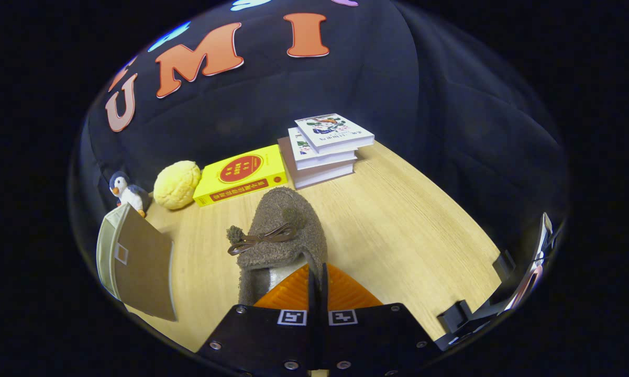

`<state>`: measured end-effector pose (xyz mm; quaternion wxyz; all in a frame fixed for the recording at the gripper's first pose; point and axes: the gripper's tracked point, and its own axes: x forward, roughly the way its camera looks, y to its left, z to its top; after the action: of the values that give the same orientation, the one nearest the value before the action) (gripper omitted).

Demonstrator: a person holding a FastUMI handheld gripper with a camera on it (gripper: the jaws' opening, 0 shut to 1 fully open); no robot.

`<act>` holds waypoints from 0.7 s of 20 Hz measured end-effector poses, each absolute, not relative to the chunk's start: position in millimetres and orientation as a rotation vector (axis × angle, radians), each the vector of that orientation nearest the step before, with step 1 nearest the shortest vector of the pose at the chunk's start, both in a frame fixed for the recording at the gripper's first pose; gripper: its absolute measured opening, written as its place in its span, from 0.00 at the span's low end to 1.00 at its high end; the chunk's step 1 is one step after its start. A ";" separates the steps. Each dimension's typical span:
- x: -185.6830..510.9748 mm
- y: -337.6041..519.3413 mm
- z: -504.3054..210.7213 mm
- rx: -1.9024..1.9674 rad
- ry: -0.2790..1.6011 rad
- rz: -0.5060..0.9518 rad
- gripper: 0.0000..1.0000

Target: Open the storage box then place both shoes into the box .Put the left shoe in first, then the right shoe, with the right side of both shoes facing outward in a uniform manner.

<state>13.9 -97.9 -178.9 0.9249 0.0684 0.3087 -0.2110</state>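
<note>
Gripper clamped on the brown fuzzy shoe's heel collar, toe pointing away, likely so it can be carried to the storage box, open just to the left. Yellow book, book stack, plush toys beyond on the surface; path looks clear.

A light wooden table carries a brown fuzzy shoe near the middle; at the far side lie a yellow book, a stack of books, a yellow plush and a toy penguin; a storage box stands left, and the gripper has its fingers closed on the shoe's collar
</note>
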 end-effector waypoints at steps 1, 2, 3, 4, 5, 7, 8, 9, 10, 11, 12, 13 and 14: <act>17.4 -81.9 -173.6 0.147 0.623 -0.430 0.01; 19.3 -64.7 -168.4 0.153 0.618 -0.424 0.01; 23.1 -48.0 -162.6 0.157 0.607 -0.417 0.01; 26.0 -30.1 -156.1 0.164 0.597 -0.412 0.01; 29.2 -12.4 -149.1 0.169 0.589 -0.402 0.01; 35.4 21.0 -135.8 0.180 0.571 -0.384 0.01; 38.7 37.5 -129.1 0.189 0.564 -0.374 0.01; 41.2 53.1 -122.2 0.202 0.556 -0.363 0.01; 44.3 68.6 -115.9 0.215 0.552 -0.352 0.01; 46.7 83.6 -109.1 0.226 0.547 -0.338 0.01; 50.2 98.1 -102.0 0.232 0.540 -0.324 0.01; 52.0 113.9 -93.8 0.235 0.532 -0.305 0.01; 54.6 127.6 -87.1 0.236 0.522 -0.289 0.01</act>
<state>54.6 127.6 -87.1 0.9489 0.1161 0.2566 -0.1420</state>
